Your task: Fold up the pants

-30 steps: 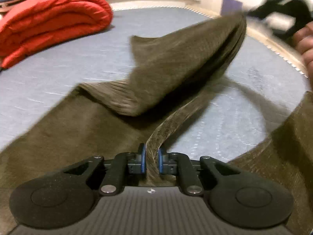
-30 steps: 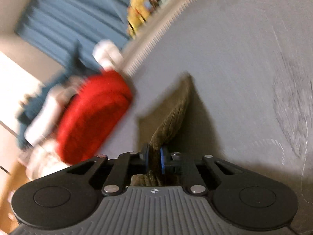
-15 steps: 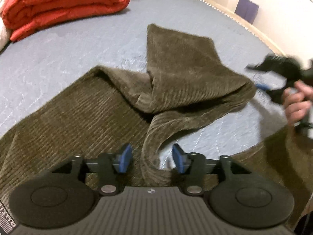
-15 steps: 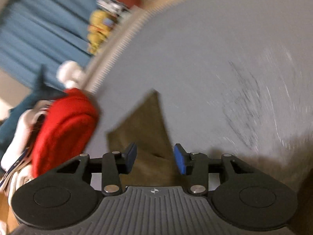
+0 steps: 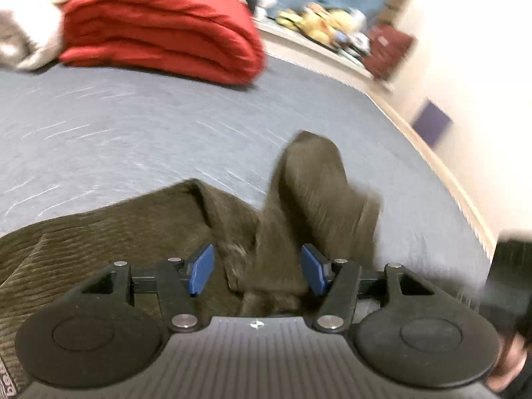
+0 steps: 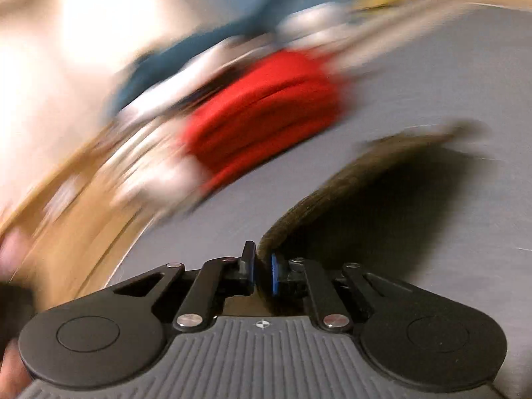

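The olive-brown corduroy pants (image 5: 133, 232) lie on the grey-blue bed cover (image 5: 133, 126), with one leg bunched into a raised fold (image 5: 316, 193) ahead of my left gripper (image 5: 256, 272). The left gripper is open, its blue pads (image 5: 199, 269) on either side of the bunched fabric without pinching it. In the right wrist view, which is blurred by motion, my right gripper (image 6: 262, 271) is shut on an edge of the pants (image 6: 349, 179), and the cloth runs up and to the right from the jaws, lifted above the bed cover (image 6: 449, 76).
A folded red blanket (image 5: 159, 26) lies at the far side of the bed and also shows in the right wrist view (image 6: 266, 113). Pale bedding (image 5: 23, 26) sits left of it. Stuffed toys (image 5: 319, 23) line a ledge by the wall. The bed's right edge (image 5: 449, 179) runs along a white wall.
Both grippers let go of the pants half a second ago. The left is still open and has tilted up; the right has shut again on a pants edge and swung left.
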Available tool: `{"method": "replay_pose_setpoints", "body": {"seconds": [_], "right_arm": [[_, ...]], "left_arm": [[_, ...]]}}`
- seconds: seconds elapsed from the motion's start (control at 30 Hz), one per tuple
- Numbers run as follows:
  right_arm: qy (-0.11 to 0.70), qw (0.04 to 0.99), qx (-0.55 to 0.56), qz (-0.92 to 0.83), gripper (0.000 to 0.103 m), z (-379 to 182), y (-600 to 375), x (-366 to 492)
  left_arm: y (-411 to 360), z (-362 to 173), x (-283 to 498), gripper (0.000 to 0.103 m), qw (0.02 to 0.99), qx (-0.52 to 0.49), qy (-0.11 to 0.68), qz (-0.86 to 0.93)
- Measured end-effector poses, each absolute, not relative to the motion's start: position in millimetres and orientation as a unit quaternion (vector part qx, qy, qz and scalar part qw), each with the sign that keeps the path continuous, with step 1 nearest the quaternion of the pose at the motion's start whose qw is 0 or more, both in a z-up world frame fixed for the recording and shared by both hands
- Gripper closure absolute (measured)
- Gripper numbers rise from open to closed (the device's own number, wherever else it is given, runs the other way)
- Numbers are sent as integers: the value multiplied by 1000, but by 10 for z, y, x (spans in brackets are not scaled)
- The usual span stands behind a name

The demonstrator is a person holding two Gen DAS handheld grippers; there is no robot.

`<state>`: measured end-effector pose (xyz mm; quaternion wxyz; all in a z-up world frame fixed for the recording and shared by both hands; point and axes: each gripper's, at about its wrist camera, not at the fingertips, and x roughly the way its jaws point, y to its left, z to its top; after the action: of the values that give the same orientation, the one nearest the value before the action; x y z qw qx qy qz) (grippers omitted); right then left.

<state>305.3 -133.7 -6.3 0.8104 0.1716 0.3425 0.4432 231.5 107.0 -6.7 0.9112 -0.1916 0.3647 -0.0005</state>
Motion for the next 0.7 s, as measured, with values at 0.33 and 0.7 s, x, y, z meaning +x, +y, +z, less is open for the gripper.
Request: {"method": "replay_pose_setpoints", "body": {"seconds": [0.33, 0.7], "right_arm": [[428, 769, 64, 471, 89, -309, -733, 2663], [431, 775, 36, 461, 85, -355, -634, 2703]], "left_arm": [[993, -311, 2469, 40, 876, -225, 419, -81], [804, -684, 2564, 74, 869, -167, 454, -102]]}}
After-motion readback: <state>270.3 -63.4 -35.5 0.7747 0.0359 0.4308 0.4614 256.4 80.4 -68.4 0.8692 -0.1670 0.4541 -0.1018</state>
